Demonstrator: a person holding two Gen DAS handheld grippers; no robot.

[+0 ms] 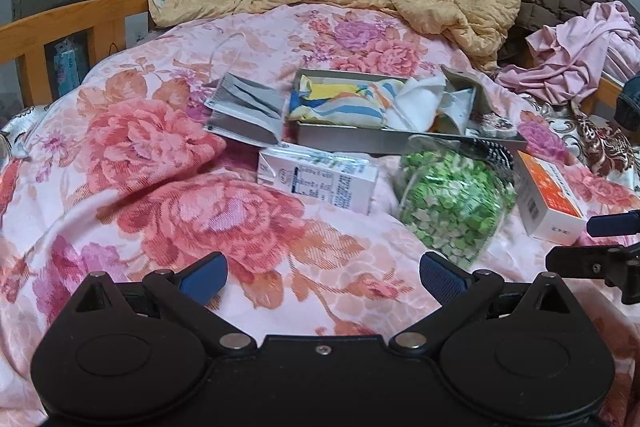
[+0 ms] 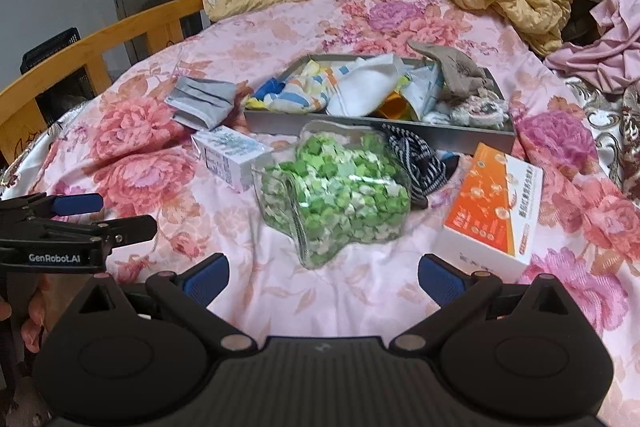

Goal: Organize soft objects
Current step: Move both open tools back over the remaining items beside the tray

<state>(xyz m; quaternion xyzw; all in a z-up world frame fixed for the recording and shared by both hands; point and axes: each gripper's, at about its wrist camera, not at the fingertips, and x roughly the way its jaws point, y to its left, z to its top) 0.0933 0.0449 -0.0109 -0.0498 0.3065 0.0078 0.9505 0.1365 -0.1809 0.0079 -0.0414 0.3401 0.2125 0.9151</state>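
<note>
Now between picks, both hand-held grippers [image 1: 320,277] [image 2: 322,277] wide open, empty; next, reach for striped sock [image 2: 416,159] at one o'clock.

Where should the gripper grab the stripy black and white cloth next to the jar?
Probably the bunched end of the stripy cloth that pokes out right of the star jar, coming from above. Its other end hides behind the jar, close to the grey tray.
</note>
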